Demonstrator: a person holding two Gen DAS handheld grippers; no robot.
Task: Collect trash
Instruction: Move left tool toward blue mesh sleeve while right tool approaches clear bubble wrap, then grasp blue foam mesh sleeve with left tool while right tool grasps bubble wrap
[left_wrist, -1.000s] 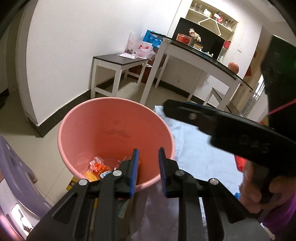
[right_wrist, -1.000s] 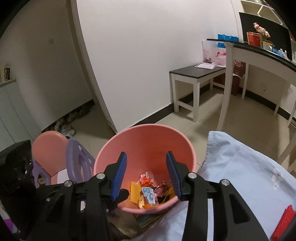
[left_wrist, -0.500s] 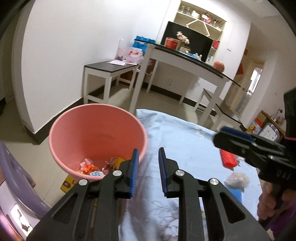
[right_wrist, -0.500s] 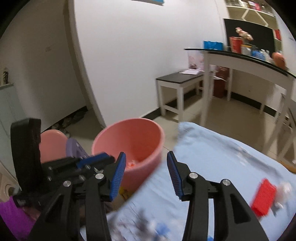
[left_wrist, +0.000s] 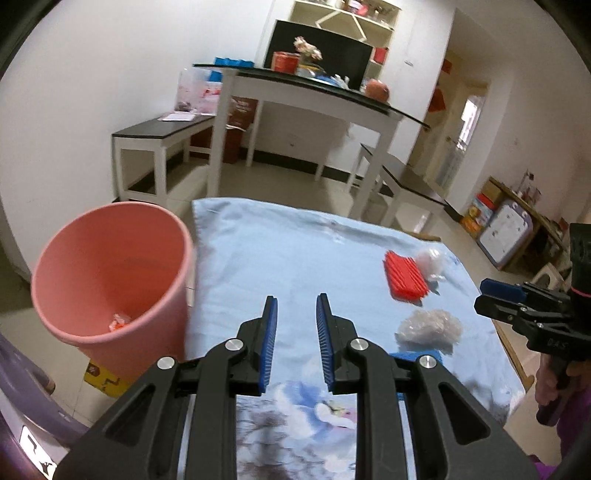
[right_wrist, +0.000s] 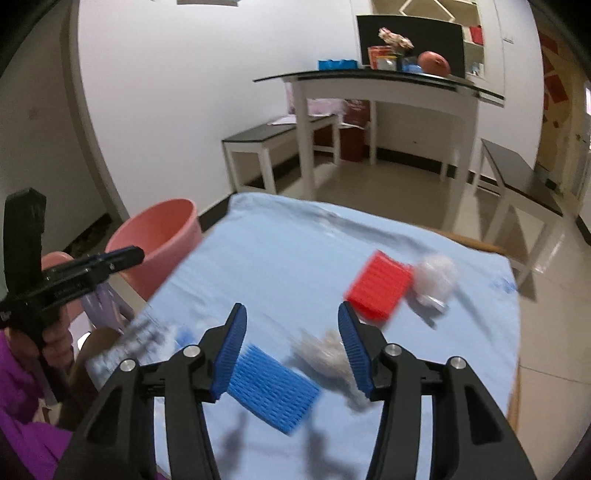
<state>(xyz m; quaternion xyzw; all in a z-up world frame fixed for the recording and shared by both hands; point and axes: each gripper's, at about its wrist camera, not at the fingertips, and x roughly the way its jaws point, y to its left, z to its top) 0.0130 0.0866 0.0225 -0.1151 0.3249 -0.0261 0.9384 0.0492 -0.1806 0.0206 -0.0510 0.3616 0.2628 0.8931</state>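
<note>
A pink bin (left_wrist: 110, 284) (right_wrist: 159, 240) with wrappers at its bottom stands off the left edge of the blue-clothed table (left_wrist: 295, 251) (right_wrist: 295, 258). On the cloth lie a red ridged pack (left_wrist: 404, 275) (right_wrist: 380, 286), a blue ridged pack (right_wrist: 271, 387), a crumpled clear wrapper (left_wrist: 430, 326) (right_wrist: 328, 354) and a white wad (left_wrist: 430, 260) (right_wrist: 437, 275). My left gripper (left_wrist: 293, 336) hovers over the cloth beside the bin, open, nothing between its fingers. My right gripper (right_wrist: 291, 345) is above the blue pack and clear wrapper, its jaws opening and holding nothing.
White tables with dark tops (left_wrist: 306, 92) and benches (left_wrist: 159, 136) stand behind, with shelves on the far wall. A purple chair (left_wrist: 22, 387) sits at the lower left beside the bin. Boxes (left_wrist: 498, 229) line the right wall. A hand in a purple sleeve (right_wrist: 26, 369) holds the left gripper.
Both grippers swung right, away from the bin and over the table. The right gripper's jaws have spread wider. The trash on the cloth has come into view.
</note>
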